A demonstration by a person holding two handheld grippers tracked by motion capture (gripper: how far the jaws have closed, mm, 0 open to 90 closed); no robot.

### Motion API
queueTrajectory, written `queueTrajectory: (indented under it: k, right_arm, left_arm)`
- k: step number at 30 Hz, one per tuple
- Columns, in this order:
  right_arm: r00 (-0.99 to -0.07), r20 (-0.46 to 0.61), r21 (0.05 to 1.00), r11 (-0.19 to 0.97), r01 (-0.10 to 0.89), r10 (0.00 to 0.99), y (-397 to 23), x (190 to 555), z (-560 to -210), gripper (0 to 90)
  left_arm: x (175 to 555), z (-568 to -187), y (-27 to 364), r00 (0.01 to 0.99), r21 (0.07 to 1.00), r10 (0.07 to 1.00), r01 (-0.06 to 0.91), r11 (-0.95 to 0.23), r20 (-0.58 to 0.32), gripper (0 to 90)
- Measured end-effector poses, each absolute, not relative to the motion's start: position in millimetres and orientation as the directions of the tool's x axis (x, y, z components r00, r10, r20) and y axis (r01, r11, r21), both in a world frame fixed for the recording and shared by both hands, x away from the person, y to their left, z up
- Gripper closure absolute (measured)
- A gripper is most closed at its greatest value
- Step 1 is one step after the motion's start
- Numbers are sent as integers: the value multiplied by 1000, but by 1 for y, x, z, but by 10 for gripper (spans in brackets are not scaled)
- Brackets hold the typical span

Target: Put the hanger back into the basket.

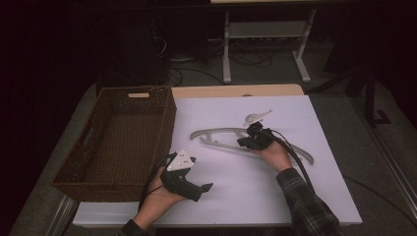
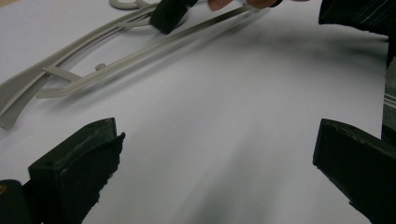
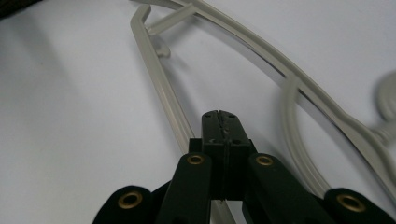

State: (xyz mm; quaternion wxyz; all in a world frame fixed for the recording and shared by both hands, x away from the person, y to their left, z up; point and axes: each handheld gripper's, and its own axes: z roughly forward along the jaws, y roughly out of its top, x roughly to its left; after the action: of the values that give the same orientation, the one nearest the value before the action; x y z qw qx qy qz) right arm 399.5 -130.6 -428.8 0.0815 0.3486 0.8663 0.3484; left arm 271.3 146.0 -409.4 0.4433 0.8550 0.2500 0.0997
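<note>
Our right gripper (image 3: 219,122) clamps the lower bar of the thin grey plastic clothes hanger (image 1: 221,132); our left gripper (image 2: 215,158) hangs released, nearer. We judge the hanger light, stiff and slippery, best pinched on that bar.

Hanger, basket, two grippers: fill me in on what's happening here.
A person at a table holds a gripper in each hand. The right gripper is shut on the lower bar of a grey hanger that lies on the white sheet; the right gripper view shows its jaws pinched on that bar. The left gripper is open and holds nothing, near the table's front edge. The basket sits at the left, with nothing visible inside.
</note>
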Motion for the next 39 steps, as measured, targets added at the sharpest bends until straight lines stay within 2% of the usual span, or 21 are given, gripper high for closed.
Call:
queueTrajectory:
  k: [8,25,30,37,39]
  right_arm:
    - [-758,117,632,541,555,641,-110,405,-437,899]
    - [-859,132,617,637,462,495,-103,342,-432,899]
    - [-849,102,666,598,445,518,-116,337,-420,898]
    - [-803,30,736,530,421,596,-159,312,-403,897]
    - [-781,48,758,486,435,623,-177,300,-402,897]
  left_arm:
    - [271,-410,146,856,809,514,338,-481,-52,1]
    - [270,-413,146,854,809,517,341,-479,-54,2]
    - [270,-414,147,853,810,518,345,-474,-60,2]
    - [269,-415,147,851,805,520,358,-473,-72,2]
    - [268,-415,147,853,810,518,350,-471,-67,2]
